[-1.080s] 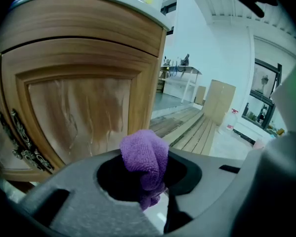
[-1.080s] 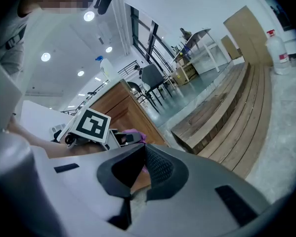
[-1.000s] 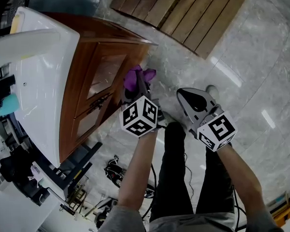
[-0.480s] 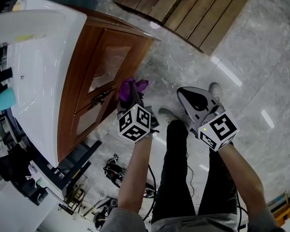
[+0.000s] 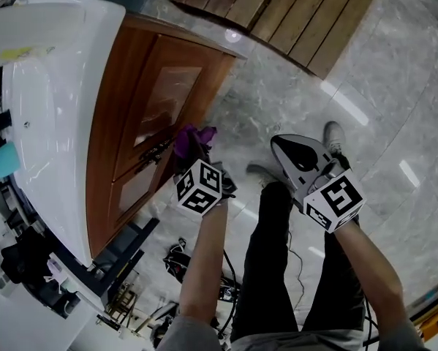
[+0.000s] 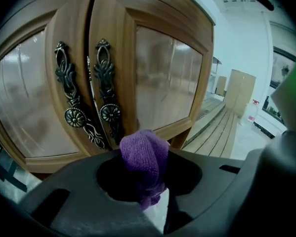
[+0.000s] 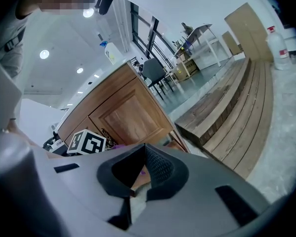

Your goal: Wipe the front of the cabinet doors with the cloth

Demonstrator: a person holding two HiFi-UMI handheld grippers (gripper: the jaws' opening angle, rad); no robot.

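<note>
Gripping a purple knitted cloth [image 6: 144, 154] between closed jaws, my left gripper [image 5: 195, 152] holds it just before the brown wooden cabinet doors [image 6: 167, 78]. Only the left gripper view shows the scrollwork of the dark ornate metal handles [image 6: 105, 98]. My right gripper [image 5: 300, 156] hangs apart, jaws together, empty.

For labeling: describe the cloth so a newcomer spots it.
Find the wooden cabinet under the white countertop, at its paired dark ornate handles. Just before them the left gripper pinches the cloth: a purple knit wad, the only purple thing there.
</note>
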